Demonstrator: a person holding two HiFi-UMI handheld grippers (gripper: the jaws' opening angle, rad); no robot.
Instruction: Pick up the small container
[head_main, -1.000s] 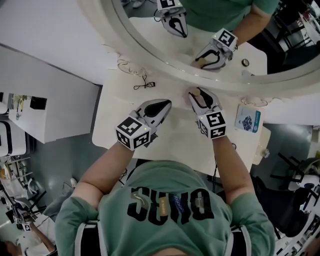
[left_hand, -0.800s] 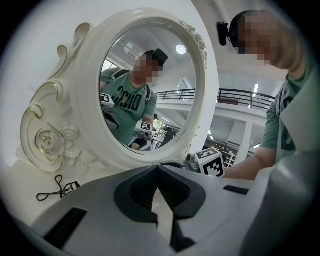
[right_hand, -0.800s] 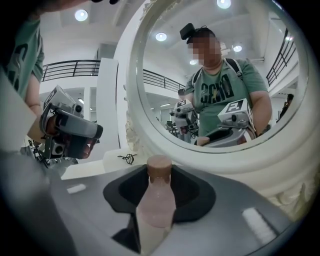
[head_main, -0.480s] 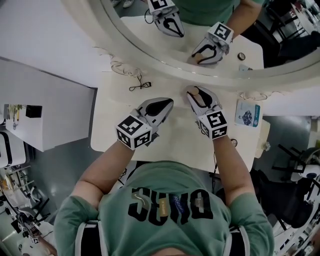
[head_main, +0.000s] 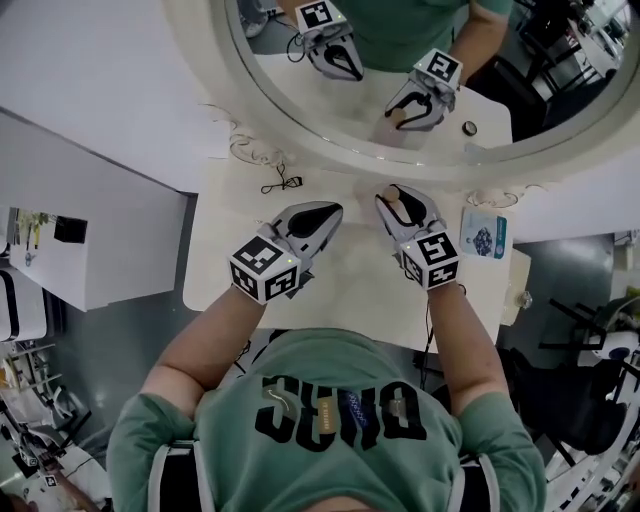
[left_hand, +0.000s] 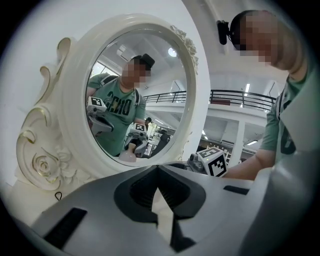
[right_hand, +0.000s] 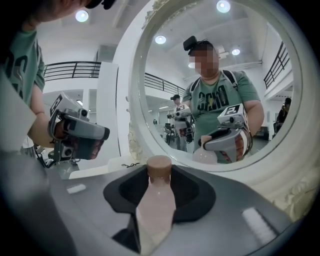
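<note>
The small container (head_main: 399, 206) is a pale pink bottle with a brown cap (right_hand: 159, 169). It stands between the jaws of my right gripper (head_main: 400, 197), which is shut on its body (right_hand: 157, 205) just in front of the mirror. My left gripper (head_main: 335, 210) hovers over the white table (head_main: 350, 290), a hand's width left of the right one. Its jaws meet at the tips (left_hand: 157, 170) with nothing between them. In the right gripper view the left gripper (right_hand: 95, 142) shows at the left.
A large round mirror in a white ornate frame (head_main: 300, 120) stands along the table's far edge and reflects both grippers. A black cord (head_main: 281, 184) lies near the frame at the left. A blue-printed packet (head_main: 483, 235) lies at the right.
Both grippers stay nearly where they were, and the head view has shifted a little. The container stays between the right jaws.
</note>
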